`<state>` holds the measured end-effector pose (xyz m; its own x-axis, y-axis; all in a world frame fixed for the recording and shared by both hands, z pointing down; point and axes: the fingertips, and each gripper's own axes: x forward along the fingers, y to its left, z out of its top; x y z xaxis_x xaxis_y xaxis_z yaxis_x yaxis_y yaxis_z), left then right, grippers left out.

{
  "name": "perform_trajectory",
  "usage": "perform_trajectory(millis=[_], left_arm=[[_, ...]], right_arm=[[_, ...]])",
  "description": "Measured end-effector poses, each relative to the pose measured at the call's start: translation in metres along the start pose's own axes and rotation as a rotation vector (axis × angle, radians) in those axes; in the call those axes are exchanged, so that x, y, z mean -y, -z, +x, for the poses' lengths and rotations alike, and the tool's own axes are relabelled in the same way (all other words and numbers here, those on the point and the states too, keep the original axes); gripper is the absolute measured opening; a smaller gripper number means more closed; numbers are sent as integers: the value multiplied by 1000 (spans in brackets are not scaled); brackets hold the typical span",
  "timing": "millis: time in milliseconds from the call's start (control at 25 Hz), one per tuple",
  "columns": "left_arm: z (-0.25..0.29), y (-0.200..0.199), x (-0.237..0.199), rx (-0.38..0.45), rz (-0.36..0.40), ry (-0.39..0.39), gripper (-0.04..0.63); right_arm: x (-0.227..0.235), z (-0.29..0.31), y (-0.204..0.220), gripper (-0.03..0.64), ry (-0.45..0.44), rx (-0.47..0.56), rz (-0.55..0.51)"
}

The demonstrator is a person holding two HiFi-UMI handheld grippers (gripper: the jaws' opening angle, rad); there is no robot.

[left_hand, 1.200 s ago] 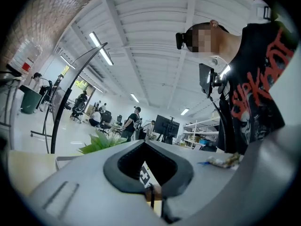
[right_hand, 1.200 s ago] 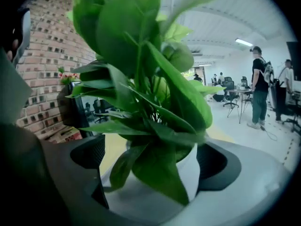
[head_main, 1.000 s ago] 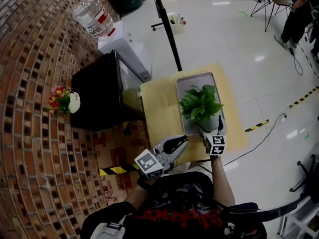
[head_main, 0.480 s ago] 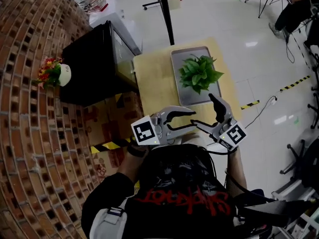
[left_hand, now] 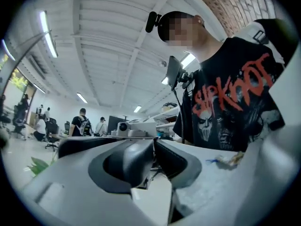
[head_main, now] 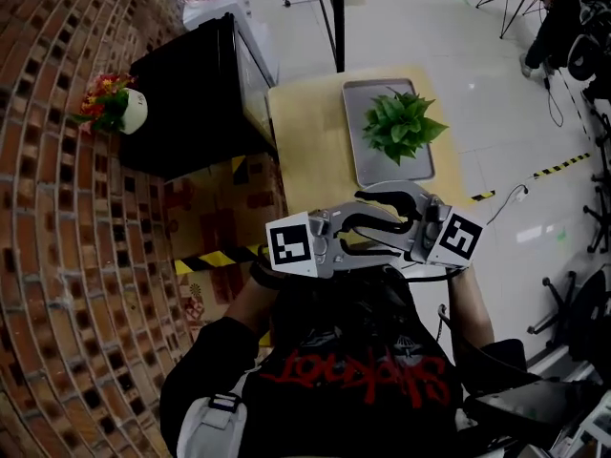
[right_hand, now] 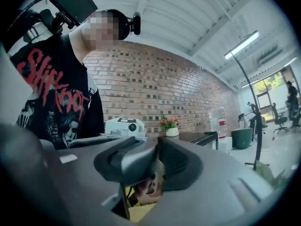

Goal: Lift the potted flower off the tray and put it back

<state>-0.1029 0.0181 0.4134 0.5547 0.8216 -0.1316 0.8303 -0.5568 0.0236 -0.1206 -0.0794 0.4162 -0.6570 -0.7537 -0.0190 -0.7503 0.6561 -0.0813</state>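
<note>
Plant (head_main: 401, 127): stands on tray (head_main: 368, 168), about mid-tray. Leaves reach past the right rim; pot hidden under foliage. Tray lies on yellow table (head_main: 305, 132), toward its right side.

Both grippers are well apart from the plant, up near the person's chest. They point at each other, jaw tips overlapping in the head view.

Left gripper (left_hand: 153, 144): released. Jaws have just been opening; slim gap, nothing between them. The other gripper's camera faces it.

Right gripper (right_hand: 157, 149): empty. Jaws have just been closing, now only narrowly apart, printed cardboard showing through the gap.

Left of table: black cabinet (head_main: 191, 93), a white pot of red flowers (head_main: 115, 108) on top, against the brick wall (head_main: 57, 256). Boxes (head_main: 224, 222) on the floor by the cabinet.
</note>
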Motion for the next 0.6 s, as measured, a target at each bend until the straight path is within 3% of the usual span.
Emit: perform_trajectory(millis=[40,360,480,600], left_arm=[[-3,-1,-1,11,7,-25,152],[-13,-8,-3,121,-42,-174,144],[-12,-10,-2,104,-25,-212,143],[-13,-15,-5,121,-37,-236,141]], right_arm=[[-3,4,1,138,-14,-19,6],[-13,16,11,149,-154,-130,53],[-8,16,4,215,-120,-113,29],[9,16,1,350,-2,-115,40]])
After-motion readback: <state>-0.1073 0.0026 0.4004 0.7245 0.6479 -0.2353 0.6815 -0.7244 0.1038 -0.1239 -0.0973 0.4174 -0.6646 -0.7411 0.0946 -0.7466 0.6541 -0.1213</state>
